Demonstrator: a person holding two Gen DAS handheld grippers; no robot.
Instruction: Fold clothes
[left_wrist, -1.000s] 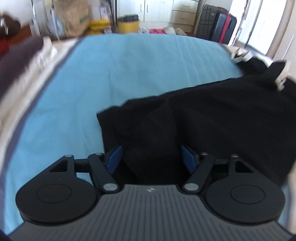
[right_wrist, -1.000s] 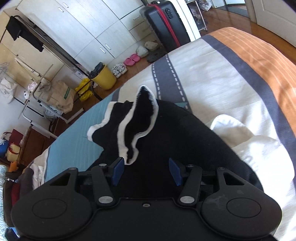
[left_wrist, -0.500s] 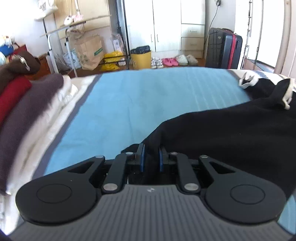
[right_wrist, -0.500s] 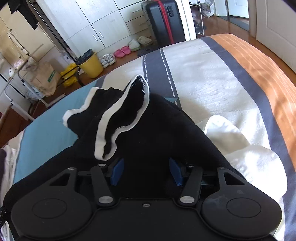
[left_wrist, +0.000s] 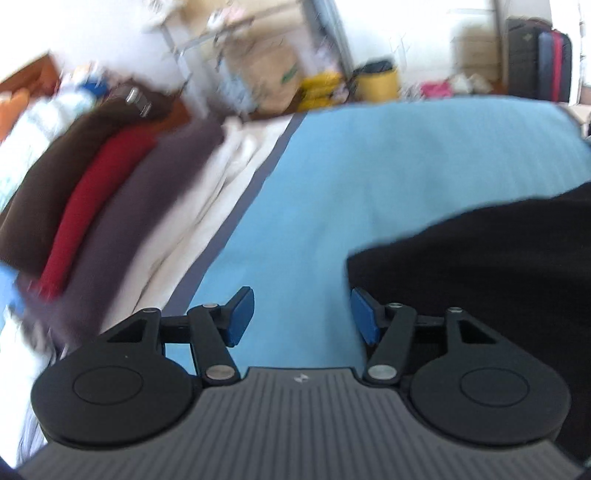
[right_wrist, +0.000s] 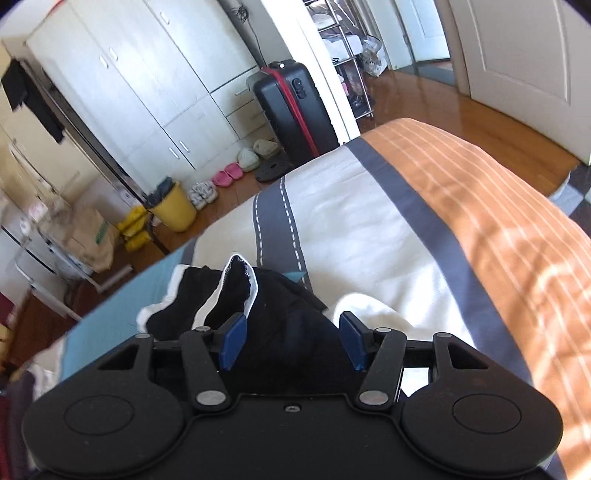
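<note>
In the left wrist view, which is smeared with blur, the left gripper (left_wrist: 302, 314) is sitting at the lower centre of the frame with its jaws opening; the blue pads (left_wrist: 242, 314) are standing well apart and only the light blue bedspread (left_wrist: 388, 177) is showing between them. The black garment (left_wrist: 480, 266) is lying across the right side of that frame, its near edge running just beside the right-hand pad, though the blur is hiding whether the two are touching. A stack of folded clothes (left_wrist: 88, 192), in brown, red and dusky purple layers, is resting at the left of the frame on a pale cream strip of bedding. In the right wrist view, the right gripper (right_wrist: 291, 339) is occupying the lower centre with its jaws parted and widening slightly; black fabric of the same garment (right_wrist: 291, 314) is lying in the gap between the pads (right_wrist: 232, 341), and neither pad appears to be pressing on it. A white-trimmed sleeve (right_wrist: 236, 284) of the garment is standing up just above the left-hand pad, and a white cloth (right_wrist: 373, 314) is bunching just beside the right-hand pad. An orange striped band of the bedspread (right_wrist: 480, 206) is filling the right of the frame. A black suitcase (right_wrist: 291, 107) is standing upright on the wooden floor at the upper centre, and a yellow bin (right_wrist: 173, 206) is sitting at the left.
</note>
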